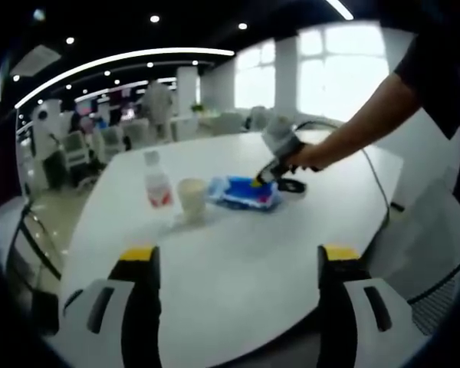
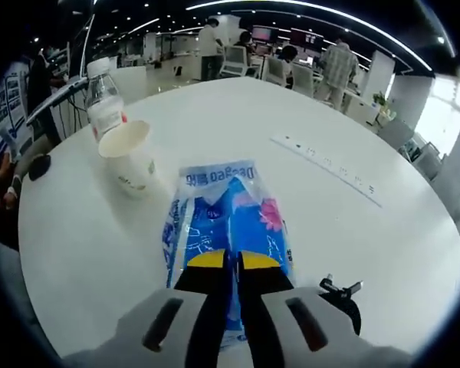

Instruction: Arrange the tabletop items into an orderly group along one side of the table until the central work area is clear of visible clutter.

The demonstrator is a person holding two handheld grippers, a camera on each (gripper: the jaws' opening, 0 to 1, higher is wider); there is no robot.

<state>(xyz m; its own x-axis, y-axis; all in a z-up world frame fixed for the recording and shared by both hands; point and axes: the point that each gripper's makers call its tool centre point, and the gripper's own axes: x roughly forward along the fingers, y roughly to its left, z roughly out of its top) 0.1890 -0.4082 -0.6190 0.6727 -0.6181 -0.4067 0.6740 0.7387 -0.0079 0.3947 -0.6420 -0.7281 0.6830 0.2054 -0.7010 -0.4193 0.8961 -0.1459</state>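
Right gripper view: jaws pinching blue packet (image 2: 228,222), beside paper cup (image 2: 129,157), bottle (image 2: 104,107).

1. The right claw (image 2: 231,264) covers the near end of the blue packet (image 2: 228,222); whether it pinches the wrapper is hidden.
2. The small black thing (image 2: 339,295) beside it is too small to name; the bottle (image 2: 104,103) label is blurred.
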